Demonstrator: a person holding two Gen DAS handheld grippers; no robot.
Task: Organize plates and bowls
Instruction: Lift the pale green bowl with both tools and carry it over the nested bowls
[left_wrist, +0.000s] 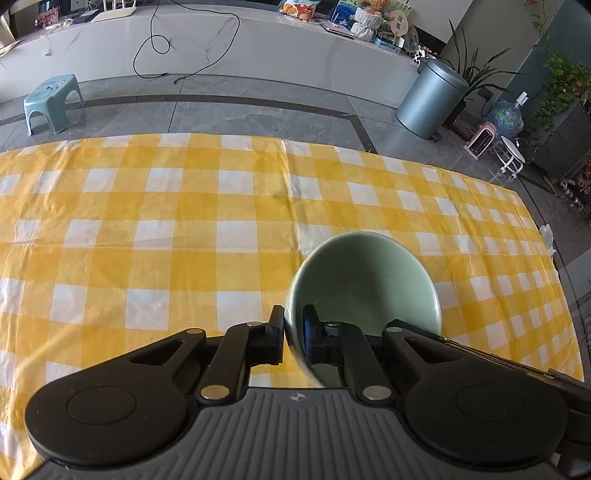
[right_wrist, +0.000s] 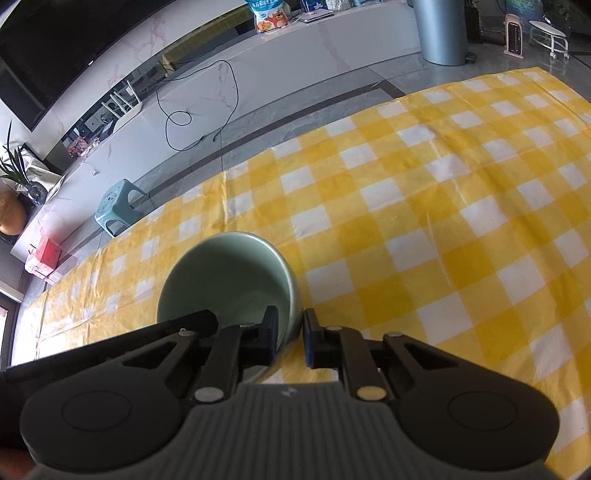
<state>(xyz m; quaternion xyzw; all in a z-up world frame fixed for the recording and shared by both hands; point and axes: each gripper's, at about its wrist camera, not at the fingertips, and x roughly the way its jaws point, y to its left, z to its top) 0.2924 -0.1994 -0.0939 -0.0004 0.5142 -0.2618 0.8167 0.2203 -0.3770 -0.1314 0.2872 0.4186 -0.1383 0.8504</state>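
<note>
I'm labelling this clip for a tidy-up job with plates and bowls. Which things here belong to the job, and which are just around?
Part of the job:
- green bowl, its rim pinched by the left gripper and right gripper

Just around:
- checked tablecloth
- stool
- bin
- cable
- small heater

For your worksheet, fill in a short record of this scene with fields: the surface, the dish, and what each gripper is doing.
surface: table under a yellow and white checked cloth
dish: one pale green bowl, empty, standing upright on the cloth
left gripper: jaws shut on the bowl's rim, one finger inside, one outside
right gripper: jaws shut on the rim of the same bowl at another spot
plates: none in view
</note>
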